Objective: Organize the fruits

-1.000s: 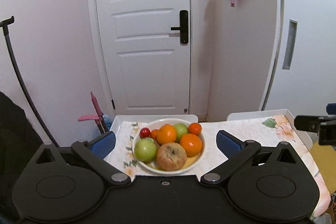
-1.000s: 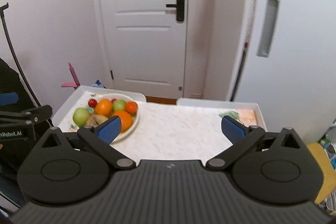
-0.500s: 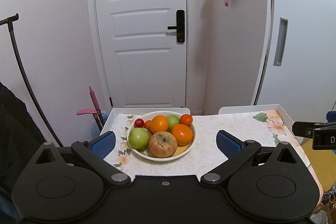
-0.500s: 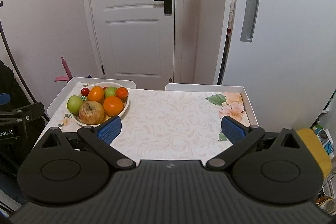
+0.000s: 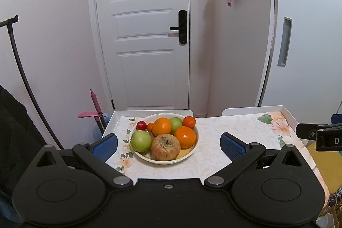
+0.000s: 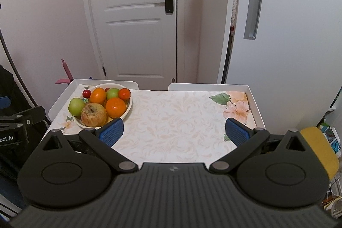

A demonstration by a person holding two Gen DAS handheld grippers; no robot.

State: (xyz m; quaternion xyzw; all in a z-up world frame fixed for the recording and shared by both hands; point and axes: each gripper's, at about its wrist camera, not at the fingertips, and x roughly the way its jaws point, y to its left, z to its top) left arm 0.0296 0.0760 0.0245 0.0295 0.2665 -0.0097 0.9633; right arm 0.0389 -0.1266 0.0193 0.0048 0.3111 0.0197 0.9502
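Note:
A cream bowl (image 5: 188, 154) of fruit sits at the left end of a small table; it also shows in the right wrist view (image 6: 128, 109). It holds a wrinkled reddish apple (image 5: 166, 147), a green apple (image 5: 140, 141), a second green apple (image 5: 176, 123), oranges (image 5: 185, 136) and a small red fruit (image 5: 141, 125). My left gripper (image 5: 168, 145) is open and empty, held back from the bowl on its near side. My right gripper (image 6: 174, 131) is open and empty over the table's near edge, right of the bowl.
The table wears a floral cloth (image 6: 181, 116) between two white raised trays (image 6: 252, 104). A white door (image 5: 147, 35) and a sliding door (image 6: 277, 25) stand behind. A pink tool (image 5: 94, 108) leans at the left. A yellow stool (image 6: 320, 151) is at the right.
Both grippers have drawn back and risen, so the bowl and table look smaller and more of the table shows. Both stay open. The fruit has not moved.

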